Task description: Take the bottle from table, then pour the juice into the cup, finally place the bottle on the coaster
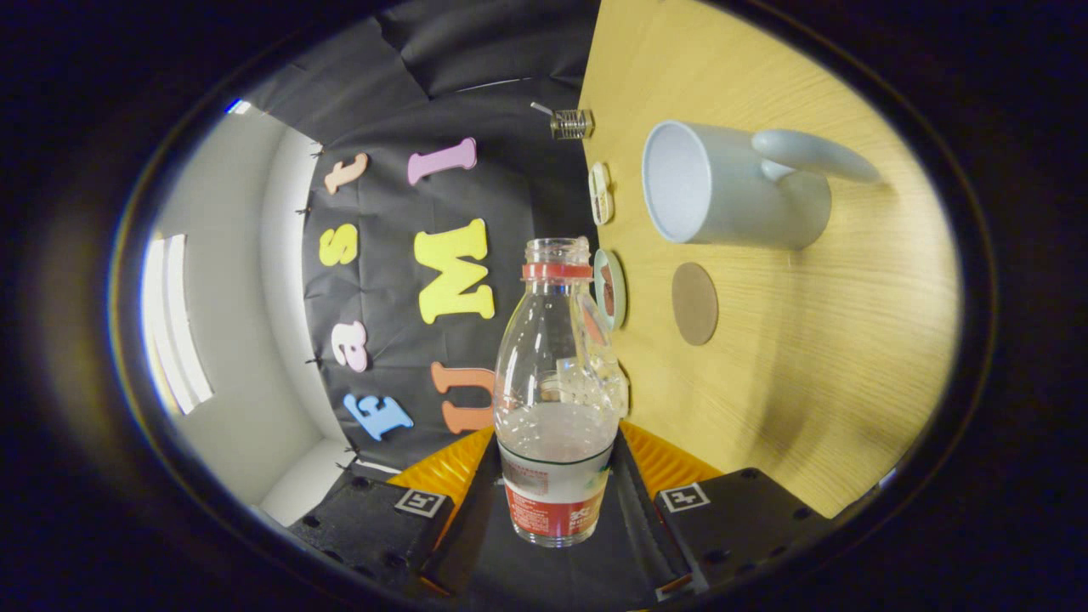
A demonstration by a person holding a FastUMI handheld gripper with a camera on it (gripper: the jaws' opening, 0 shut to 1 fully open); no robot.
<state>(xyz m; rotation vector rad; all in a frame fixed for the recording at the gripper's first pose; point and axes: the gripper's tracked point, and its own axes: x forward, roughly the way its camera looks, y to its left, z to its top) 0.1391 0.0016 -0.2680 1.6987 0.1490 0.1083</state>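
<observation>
My gripper (557, 489) is shut on a clear plastic bottle (557, 374), both fingers pressing its lower body at the red and white label. The bottle has a red neck ring and an open mouth with no cap, and a little pale liquid shows inside. The view is rolled, so the wooden table (833, 357) stands to the right of the bottle and the bottle runs about parallel to its top. A pale grey mug (731, 187) with a handle stands on the table beyond the bottle's mouth. A round brown coaster (694, 303) lies flat between the mug and the fingers.
Along the table's edge by the booth wall stand a teal-rimmed disc (609, 289), a cream disc (600, 193) and a small glass jar (571, 124). A white wall with a window (174, 323) lies past the black cloth.
</observation>
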